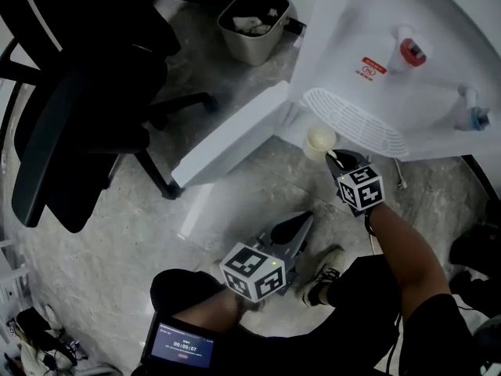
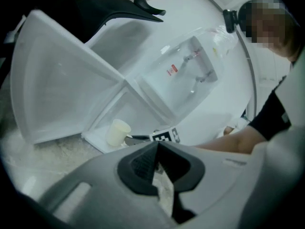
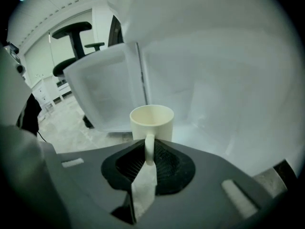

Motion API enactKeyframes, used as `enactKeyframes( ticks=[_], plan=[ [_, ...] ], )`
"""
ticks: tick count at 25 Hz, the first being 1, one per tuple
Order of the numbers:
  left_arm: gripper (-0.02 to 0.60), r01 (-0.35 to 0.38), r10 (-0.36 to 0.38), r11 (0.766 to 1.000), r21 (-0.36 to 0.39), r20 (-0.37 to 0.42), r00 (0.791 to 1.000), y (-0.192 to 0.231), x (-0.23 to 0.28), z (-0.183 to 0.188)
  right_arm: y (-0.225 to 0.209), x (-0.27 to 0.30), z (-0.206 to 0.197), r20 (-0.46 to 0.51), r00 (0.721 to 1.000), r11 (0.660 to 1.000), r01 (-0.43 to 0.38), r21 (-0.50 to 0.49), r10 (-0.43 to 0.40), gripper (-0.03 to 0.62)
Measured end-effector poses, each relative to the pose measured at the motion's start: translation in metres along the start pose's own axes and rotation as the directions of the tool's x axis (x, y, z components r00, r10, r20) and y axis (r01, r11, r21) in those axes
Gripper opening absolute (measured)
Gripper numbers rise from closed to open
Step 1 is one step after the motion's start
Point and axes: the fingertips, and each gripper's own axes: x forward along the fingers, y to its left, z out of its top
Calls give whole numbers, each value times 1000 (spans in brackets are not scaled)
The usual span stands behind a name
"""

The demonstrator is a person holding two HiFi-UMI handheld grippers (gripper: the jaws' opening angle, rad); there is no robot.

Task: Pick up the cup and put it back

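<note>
One cup (image 3: 151,123) by its handle in right tongs (image 3: 148,152) (base hidden)

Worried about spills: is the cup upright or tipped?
Upright: the cup is mouth up, handle pinched in the right gripper.

Got the right gripper (image 3: 148,151) clamped on the handle of the cup (image 3: 151,120), bare forearm (image 1: 401,245) stretched out toward it, tilted down. Got the left gripper (image 2: 157,148) parked well short of the cup, jaws pressed together.
</note>
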Motion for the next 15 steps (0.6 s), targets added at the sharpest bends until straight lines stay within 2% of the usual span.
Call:
enactKeyframes(
  ticks=[2, 5, 7, 12, 15],
  plan=[
    [5, -33, 33, 999, -11, -19, 999, -22, -21, 2, 41, -41, 13, -6, 997, 997, -80, 12, 80, 52],
    [5, -106, 96, 985, -139, -73, 993, -54, -61, -6, 103, -108, 37, 0, 985, 984, -174, 40, 174, 52],
    [5, -115, 93, 975, -193, -118, 989, -92, -90, -5, 140, -156, 61, 17, 978, 976, -207, 64, 207, 52],
    [5, -73, 38, 982, -177, -193, 981, -225, -171, 48, 219, -307, 141, 83, 969, 956, -242, 168, 231, 52],
    [5, -35, 6, 989, -146, -195, 981, -305, -224, 97, 253, -409, 189, 119, 973, 963, -215, 165, 197, 52]
  ],
)
